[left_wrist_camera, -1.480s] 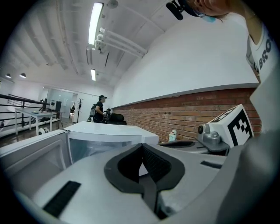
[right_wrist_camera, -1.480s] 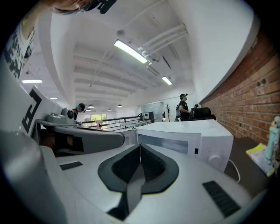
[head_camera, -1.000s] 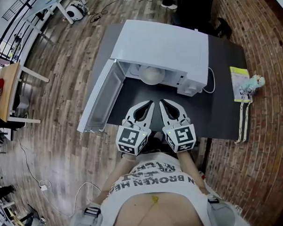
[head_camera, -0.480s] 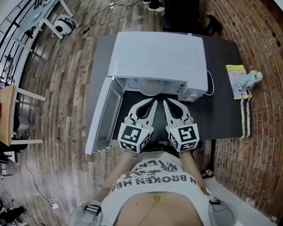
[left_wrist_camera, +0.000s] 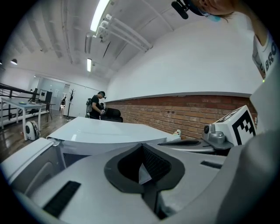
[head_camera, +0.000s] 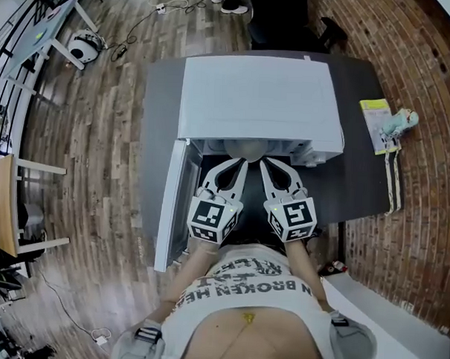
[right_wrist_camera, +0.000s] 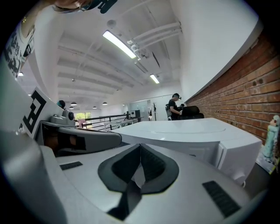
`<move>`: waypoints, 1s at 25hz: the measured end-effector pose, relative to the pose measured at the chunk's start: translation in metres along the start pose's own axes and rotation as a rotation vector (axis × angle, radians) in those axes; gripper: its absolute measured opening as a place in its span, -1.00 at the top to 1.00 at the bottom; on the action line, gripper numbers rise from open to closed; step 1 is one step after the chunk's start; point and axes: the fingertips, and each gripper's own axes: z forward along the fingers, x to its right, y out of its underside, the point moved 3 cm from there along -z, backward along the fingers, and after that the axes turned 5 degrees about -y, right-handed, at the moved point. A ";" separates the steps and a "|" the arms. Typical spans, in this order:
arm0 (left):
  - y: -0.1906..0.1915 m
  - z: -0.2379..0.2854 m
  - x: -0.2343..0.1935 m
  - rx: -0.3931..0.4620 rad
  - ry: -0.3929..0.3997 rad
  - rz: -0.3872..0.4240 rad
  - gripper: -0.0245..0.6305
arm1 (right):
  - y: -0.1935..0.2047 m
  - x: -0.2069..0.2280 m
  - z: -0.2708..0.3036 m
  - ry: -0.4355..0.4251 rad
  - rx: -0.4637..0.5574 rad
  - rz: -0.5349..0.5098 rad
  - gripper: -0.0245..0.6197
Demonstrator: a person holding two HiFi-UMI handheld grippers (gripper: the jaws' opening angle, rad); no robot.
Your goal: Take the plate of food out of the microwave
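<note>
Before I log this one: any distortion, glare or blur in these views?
Head view: fisheye bends the floorboards around a sharp microwave. Left gripper view: dark corners, a glaring ceiling light. Right gripper view: the same, with its light strip.

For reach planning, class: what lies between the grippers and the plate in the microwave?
Nothing in the way: the head view shows just a sliver of bare table between the left gripper, the right gripper and the plate.

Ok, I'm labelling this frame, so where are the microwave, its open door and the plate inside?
microwave (head_camera: 258, 98): head view, middle of its white top.
door (head_camera: 175, 210): head view, inner face of the swung-open panel.
plate (head_camera: 246, 148): head view, pale rounded bit showing in the opening.
</note>
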 end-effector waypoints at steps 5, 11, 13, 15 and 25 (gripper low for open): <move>0.007 0.005 -0.022 -0.019 0.032 -0.018 0.90 | 0.006 -0.003 0.020 0.032 -0.022 0.023 0.90; 0.023 0.014 -0.035 -0.056 0.040 -0.022 0.91 | 0.018 0.002 0.031 0.058 -0.044 0.030 0.90; 0.026 0.015 -0.037 -0.070 0.024 -0.024 0.90 | 0.021 0.006 0.030 0.058 -0.065 0.021 0.90; 0.026 0.016 -0.037 -0.073 0.003 -0.019 0.90 | 0.020 0.011 0.030 0.052 -0.076 0.012 0.90; 0.026 0.029 -0.036 -0.075 -0.071 -0.022 0.90 | 0.023 0.027 0.039 -0.024 -0.100 0.010 0.90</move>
